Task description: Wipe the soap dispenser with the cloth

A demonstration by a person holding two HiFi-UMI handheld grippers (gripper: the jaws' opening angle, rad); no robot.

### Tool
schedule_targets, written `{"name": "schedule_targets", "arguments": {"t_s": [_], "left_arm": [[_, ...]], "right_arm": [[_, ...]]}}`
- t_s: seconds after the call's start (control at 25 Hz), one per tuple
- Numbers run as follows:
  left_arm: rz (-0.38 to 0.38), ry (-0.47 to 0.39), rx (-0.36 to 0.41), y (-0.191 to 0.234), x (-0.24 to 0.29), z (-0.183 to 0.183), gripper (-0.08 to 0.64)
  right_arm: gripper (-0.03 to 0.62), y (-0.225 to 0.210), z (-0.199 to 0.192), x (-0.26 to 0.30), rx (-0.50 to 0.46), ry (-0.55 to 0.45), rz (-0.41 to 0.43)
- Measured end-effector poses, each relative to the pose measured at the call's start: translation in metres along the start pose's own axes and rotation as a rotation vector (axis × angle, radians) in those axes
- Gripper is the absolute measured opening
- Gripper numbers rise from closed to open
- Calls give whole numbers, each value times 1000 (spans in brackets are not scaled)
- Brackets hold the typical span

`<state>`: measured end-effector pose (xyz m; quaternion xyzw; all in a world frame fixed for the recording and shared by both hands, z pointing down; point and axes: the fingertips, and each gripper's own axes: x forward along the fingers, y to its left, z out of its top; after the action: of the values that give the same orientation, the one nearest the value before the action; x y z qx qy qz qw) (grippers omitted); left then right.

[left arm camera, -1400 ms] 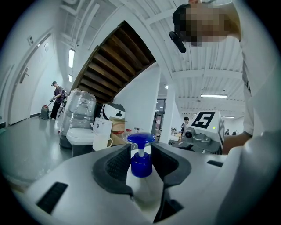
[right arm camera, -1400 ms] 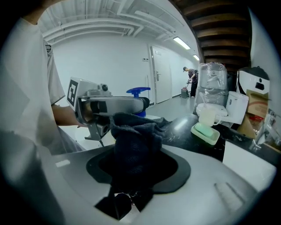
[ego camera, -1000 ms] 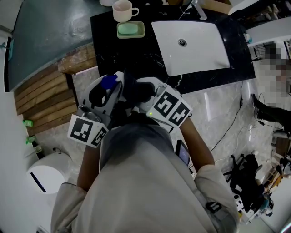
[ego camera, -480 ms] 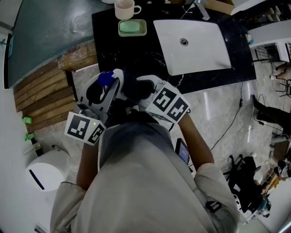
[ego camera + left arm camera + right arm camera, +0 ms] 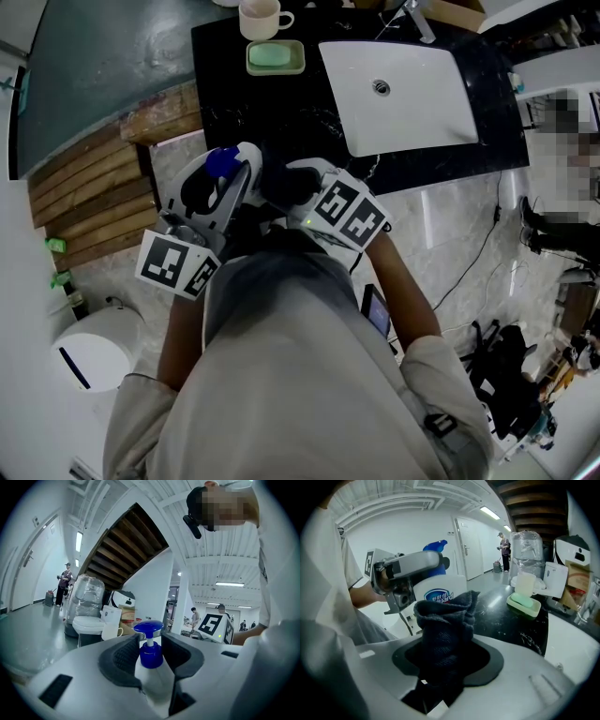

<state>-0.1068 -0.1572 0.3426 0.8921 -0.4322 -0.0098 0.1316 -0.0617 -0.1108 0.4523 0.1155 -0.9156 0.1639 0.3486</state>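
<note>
Checking against the head views of a second ago, we are finding almost nothing shifted. The left gripper (image 5: 152, 645) is staying put, its jaws standing wide and clamped on the shoulders of the white plastic soap dispenser (image 5: 439, 592) with the blue pump head. It is holding the bottle in the air just off the front edge of the black marble worktop (image 5: 281, 117), toward its left corner. The right gripper (image 5: 447, 656) is keeping its jaws pinched on the bunched dark grey cloth (image 5: 449, 616) and nudging only slightly, cloth tip at the labelled side. We are judging the wipe under way, in short strokes.
</note>
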Motion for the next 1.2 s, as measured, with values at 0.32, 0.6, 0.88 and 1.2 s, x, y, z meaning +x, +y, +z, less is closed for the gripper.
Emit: {"name": "schedule_targets", "arguments": {"t_s": [0.32,0.6,0.88,1.2], "left_arm": [[-5,-4,5,-5,3,0,144],[0,-15,-4,-2,0,-1,144],[5,-16,-6,-2,-1,0,144],[-8,-14,2,-6,1,-1,144]], "right_arm": [[176,-4,-15,6,21,46,10],[178,-9,-25,12,34,98,29],[178,-3,-44,20,-3,222,21],[178,2,-51,19,44,294,56]]}}
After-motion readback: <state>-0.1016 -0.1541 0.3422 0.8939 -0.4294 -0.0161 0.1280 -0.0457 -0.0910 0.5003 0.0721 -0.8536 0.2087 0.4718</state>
